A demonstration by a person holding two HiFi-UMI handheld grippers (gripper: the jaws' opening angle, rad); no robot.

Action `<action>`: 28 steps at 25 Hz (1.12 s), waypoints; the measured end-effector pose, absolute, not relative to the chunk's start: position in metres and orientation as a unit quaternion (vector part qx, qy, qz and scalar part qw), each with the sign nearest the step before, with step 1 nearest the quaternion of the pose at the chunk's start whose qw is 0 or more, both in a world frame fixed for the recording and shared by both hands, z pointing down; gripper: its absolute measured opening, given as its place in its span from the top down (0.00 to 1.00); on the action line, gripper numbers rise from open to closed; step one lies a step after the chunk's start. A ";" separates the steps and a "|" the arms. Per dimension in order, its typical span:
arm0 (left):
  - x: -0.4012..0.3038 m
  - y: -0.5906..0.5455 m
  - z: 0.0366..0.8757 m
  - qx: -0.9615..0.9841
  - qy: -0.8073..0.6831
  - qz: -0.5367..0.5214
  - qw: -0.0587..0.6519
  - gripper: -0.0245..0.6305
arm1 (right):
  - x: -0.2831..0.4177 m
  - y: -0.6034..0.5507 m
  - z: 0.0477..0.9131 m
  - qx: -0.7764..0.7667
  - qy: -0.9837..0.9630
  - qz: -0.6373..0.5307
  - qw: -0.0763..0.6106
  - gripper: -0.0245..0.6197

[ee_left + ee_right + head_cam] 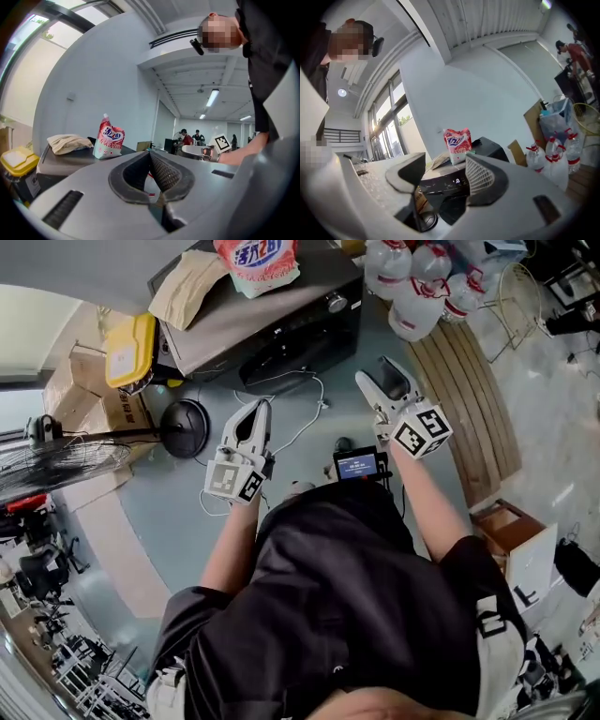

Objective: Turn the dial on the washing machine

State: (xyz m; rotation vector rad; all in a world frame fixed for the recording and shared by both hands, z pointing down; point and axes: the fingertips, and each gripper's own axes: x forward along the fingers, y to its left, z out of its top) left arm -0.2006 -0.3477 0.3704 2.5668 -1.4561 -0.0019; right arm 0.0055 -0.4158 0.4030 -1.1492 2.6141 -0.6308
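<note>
Approach stage, I judge: my empty, parted right gripper (387,381) must reach the round silver dial (336,303) on the black washing machine (291,334). Beside it, my left gripper (255,418) sits closed, empty.

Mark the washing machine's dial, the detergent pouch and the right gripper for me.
dial (336,303), head view, on the knob's round face.
detergent pouch (258,259), head view, on its printed front.
right gripper (374,369), head view, midway between its parted fingertips.
</note>
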 end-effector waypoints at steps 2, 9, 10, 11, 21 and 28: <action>-0.191 -0.362 0.372 0.877 -0.475 0.026 0.070 0.97 | 0.001 -0.433 0.407 -0.383 0.895 -0.206 0.102 0.55; -0.179 -0.416 0.393 0.886 -0.452 0.030 0.096 0.97 | -0.006 -0.494 0.448 -0.395 0.887 -0.220 0.088 0.55; -0.180 -0.423 0.398 0.885 -0.453 0.024 0.105 0.97 | -0.007 -0.501 0.456 -0.391 0.880 -0.248 0.101 0.55; -0.180 -0.430 0.403 0.884 -0.453 0.021 0.110 0.97 | -0.010 -0.508 0.464 -0.383 0.871 -0.284 0.117 0.55; -0.163 -0.486 0.486 0.913 -0.394 0.043 0.101 0.97 | -0.043 -0.583 0.552 -0.309 0.760 -0.521 0.237 0.55; -0.144 -0.505 0.533 0.923 -0.368 0.025 0.112 0.97 | -0.039 -0.614 0.608 -0.305 0.666 -0.615 0.291 0.54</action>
